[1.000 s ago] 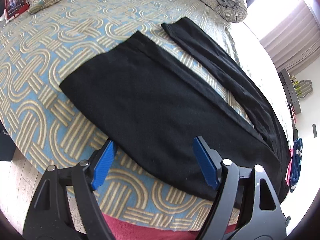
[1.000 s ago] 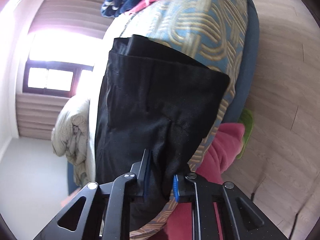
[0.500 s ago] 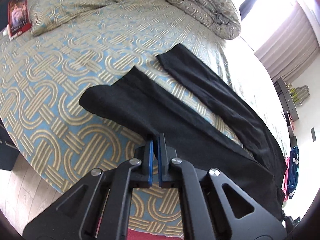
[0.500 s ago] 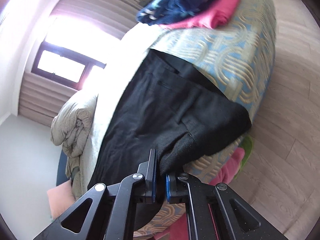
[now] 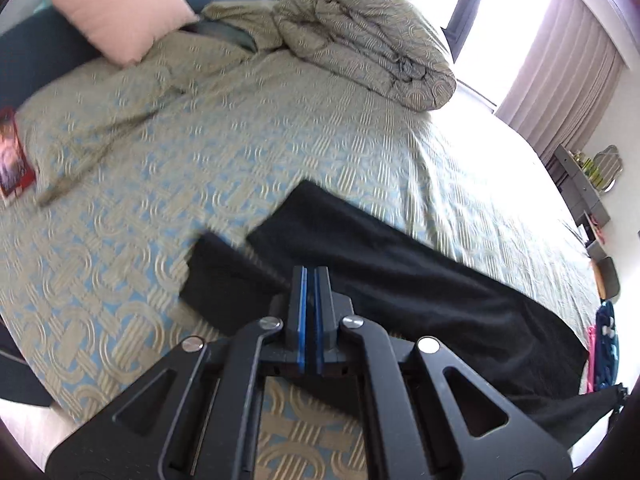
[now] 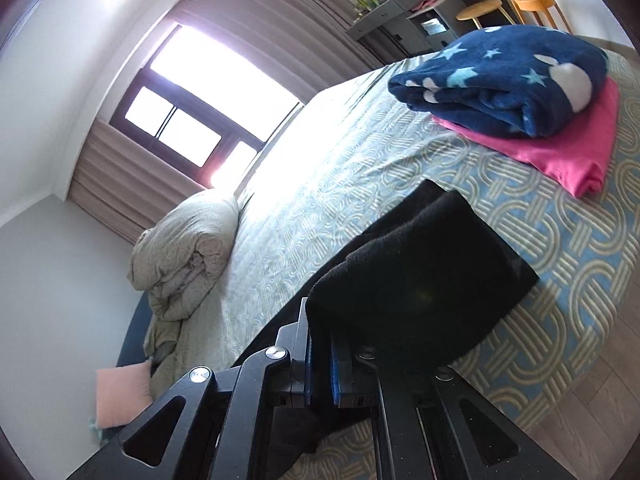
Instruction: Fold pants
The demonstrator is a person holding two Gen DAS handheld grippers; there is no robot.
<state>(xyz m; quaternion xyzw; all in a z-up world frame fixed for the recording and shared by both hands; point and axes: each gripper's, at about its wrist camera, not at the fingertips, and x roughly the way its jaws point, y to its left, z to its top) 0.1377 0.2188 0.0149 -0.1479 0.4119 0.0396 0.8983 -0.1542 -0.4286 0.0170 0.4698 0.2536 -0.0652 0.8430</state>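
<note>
Left wrist view | since a second ago, left tongs closed onto pants, lifting the near edge off the bed | right tongs clamped on pants' other end, also raised.

The right gripper has its jaws clamped on a fold of the black pants, lifted above the patterned bed. Farther along the bed, a navy star blanket lies on a folded pink cloth.

Pants lie along the bed's near edge — rolled duvet behind.
</note>
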